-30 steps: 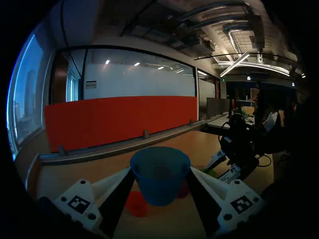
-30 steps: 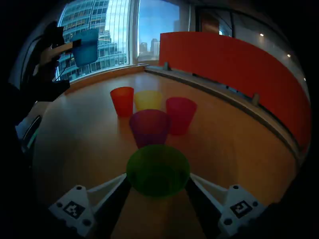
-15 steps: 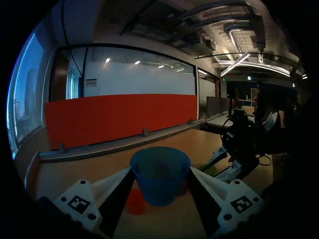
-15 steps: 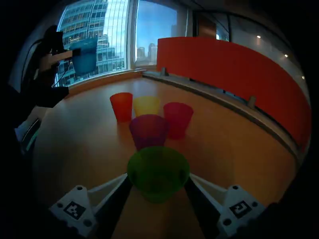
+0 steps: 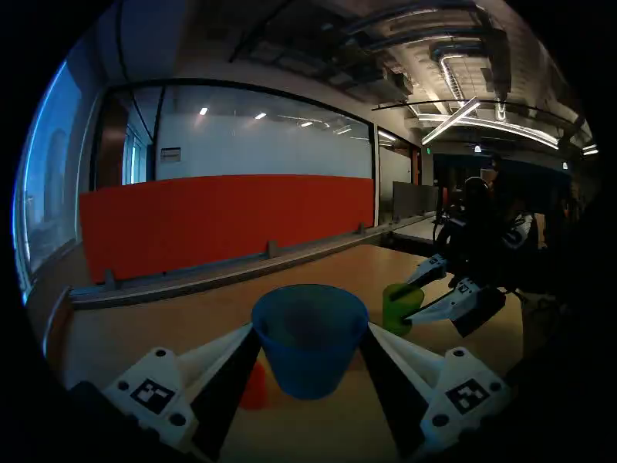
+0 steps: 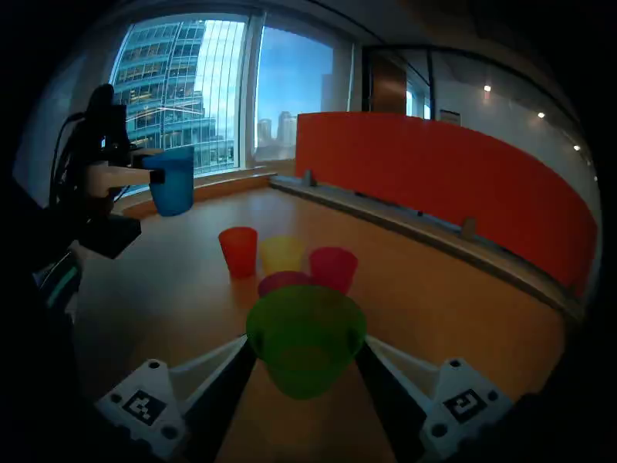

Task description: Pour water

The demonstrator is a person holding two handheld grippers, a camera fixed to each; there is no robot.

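My left gripper (image 5: pixel 308 333) is shut on an upright blue cup (image 5: pixel 310 351), held up over the wooden table (image 5: pixel 193 332). In the right gripper view that gripper (image 6: pixel 163 177) and the blue cup (image 6: pixel 173 180) hang at the left, in front of the window. My right gripper (image 6: pixel 305 345) is shut on an upright green cup (image 6: pixel 305 339), lifted off the table. In the left gripper view the green cup (image 5: pixel 402 307) sits between the right gripper's (image 5: pixel 416 301) white fingers. I cannot tell whether either cup holds water.
Below the green cup stand an orange cup (image 6: pixel 238 251), a yellow cup (image 6: pixel 281 252), a pink cup (image 6: pixel 334 267) and a purple cup (image 6: pixel 279 281), close together on the table (image 6: pixel 432 309). An orange divider panel (image 6: pixel 463 177) runs along the far edge. A person's dark sleeve (image 6: pixel 46 231) is at left.
The right gripper has risen with the green cup, so the cups on the table look lower and smaller. In the left gripper view the green cup has come up into sight at right.
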